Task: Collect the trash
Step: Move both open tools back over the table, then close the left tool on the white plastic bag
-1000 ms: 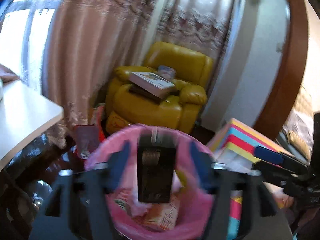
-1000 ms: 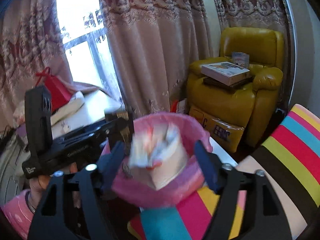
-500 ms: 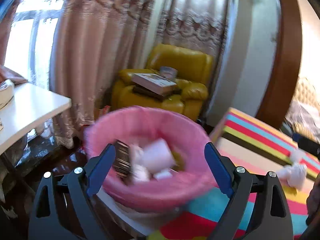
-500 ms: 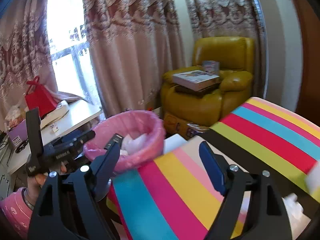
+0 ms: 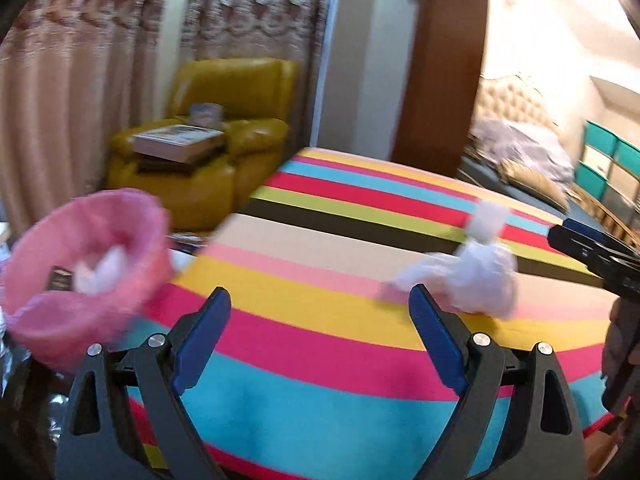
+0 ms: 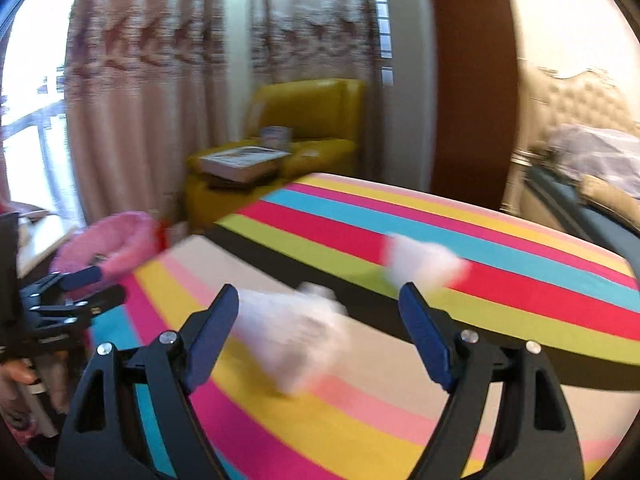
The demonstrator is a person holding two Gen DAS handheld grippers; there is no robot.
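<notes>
Now the right gripper point(image 6: 318, 320), its blue-padded jaws spread wide and holding nothing, looks straight down its fingers at a crumpled white tissue wad point(image 6: 296, 340) lying on the striped, multicoloured cloth surface point(image 6: 500, 292). That wad sits between the lines of the two fingers but ahead of them, untouched, its blurred bulk running roughly from the left pad toward the middle. A second white scrap point(image 6: 424, 264) lies farther across the cloth, beyond the right finger.

The left gripper point(image 5: 320, 320) is just as wide and just as empty; from it, the white wad point(image 5: 472, 276) lies ahead and off to the right, just past its right pad, so the right hand is judged the better placed. The pink-lined round waste bin point(image 5: 86, 268) stands off the cloth's left edge, well apart from the wad, with the yellow leather armchair point(image 5: 208, 148) behind it.

A second ago both grippers hung over that bin, a dark packet between the left jaws and a pale wrapper between the right; the left jaws have just been opening, nothing remains between them, and both views have swung from the bin to the cloth.
</notes>
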